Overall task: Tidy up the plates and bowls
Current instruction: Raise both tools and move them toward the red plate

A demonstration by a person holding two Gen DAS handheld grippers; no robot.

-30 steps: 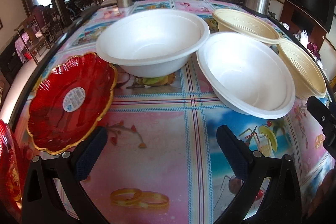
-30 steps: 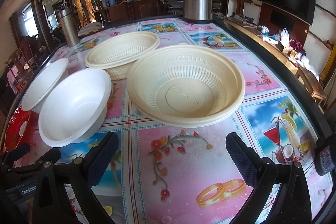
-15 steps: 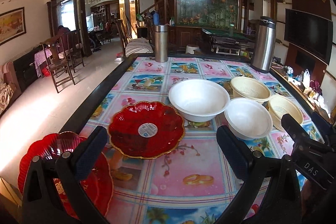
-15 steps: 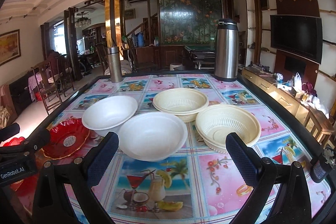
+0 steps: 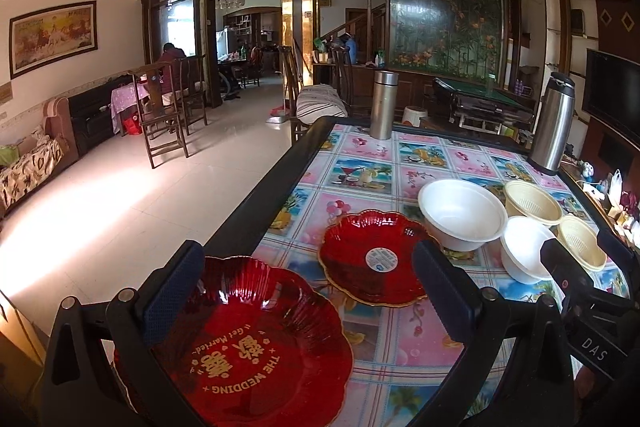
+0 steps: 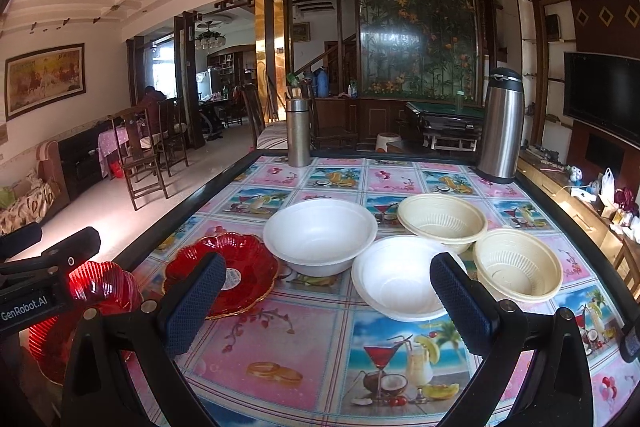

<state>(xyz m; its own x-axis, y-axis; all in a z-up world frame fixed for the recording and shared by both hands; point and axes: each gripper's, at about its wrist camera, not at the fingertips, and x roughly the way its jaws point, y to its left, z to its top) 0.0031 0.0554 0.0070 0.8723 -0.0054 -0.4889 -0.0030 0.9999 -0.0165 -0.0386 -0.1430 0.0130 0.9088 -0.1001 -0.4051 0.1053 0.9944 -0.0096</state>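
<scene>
Items on the surface (image 6: 320, 339), by kind. Red plates: two, one with gold lettering (image 5: 256, 343) and one with a round label at its centre (image 5: 374, 259). White bowls: two, a larger one (image 6: 320, 235) and a smaller one (image 6: 400, 277). Cream ribbed bowls: two, one farther back (image 6: 442, 221) and one nearer (image 6: 518, 263). Steel flasks: two, a slim one (image 6: 298, 133) and a taller one with a dark lid (image 6: 500, 125). Hand-held grippers: two.

red plates (image 5: 372, 259), white bowls (image 6: 320, 235), cream bowls (image 6: 442, 221)
</scene>
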